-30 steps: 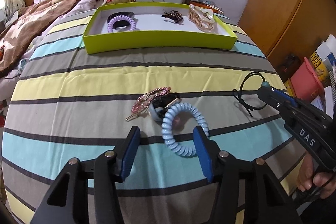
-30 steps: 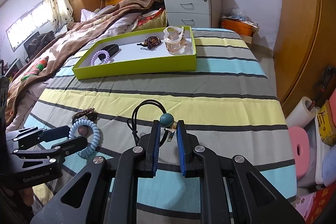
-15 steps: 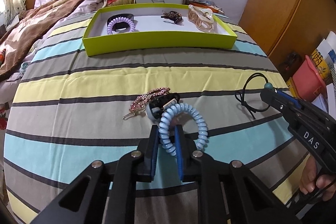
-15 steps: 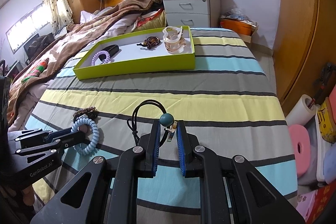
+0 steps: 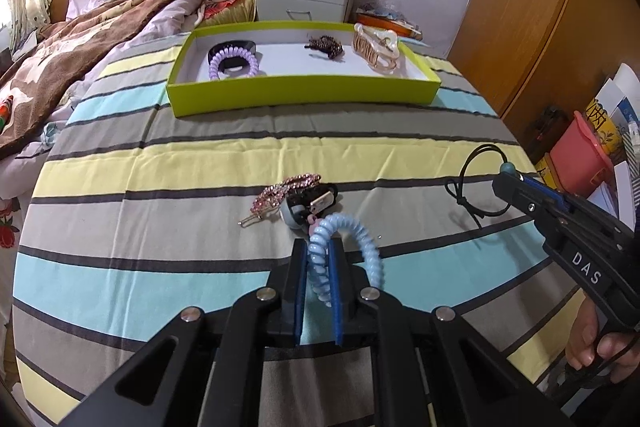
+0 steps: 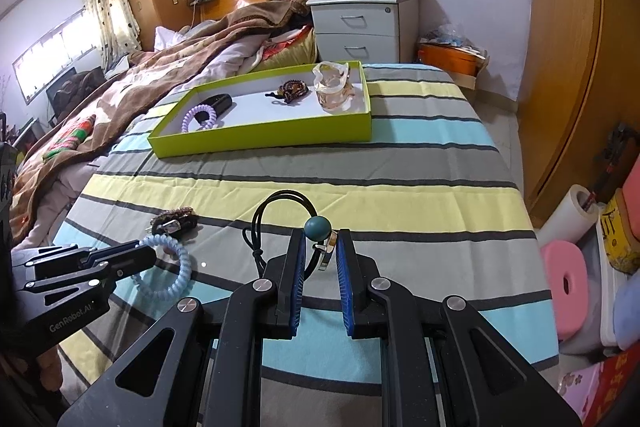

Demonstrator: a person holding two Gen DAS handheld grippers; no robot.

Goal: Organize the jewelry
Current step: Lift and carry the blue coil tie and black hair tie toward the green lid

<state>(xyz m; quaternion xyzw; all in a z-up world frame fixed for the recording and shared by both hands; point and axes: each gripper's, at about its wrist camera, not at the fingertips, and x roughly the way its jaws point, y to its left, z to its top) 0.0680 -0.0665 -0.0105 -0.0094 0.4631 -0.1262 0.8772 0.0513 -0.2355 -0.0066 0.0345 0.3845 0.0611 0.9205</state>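
Striped bedspread [image 5: 200, 163]; left gripper [image 5: 318, 259] clamps blue coil tie [image 5: 348, 251]; right gripper [image 6: 320, 251] pinches black beaded cord [image 6: 280, 203].

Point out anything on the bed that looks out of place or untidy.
A pink rhinestone clip and a dark clip lie heaped together on the striped bedspread, outside the green tray. Nothing looks spilled or damaged.

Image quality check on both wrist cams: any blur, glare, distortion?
Left wrist: sharp, heavy fisheye bowing of the bedspread stripes, dark vignette in the corners, soft shadow under the black hair tie. Right wrist: equally sharp and bowed, the window at far left blown out, no glare on the green tray.
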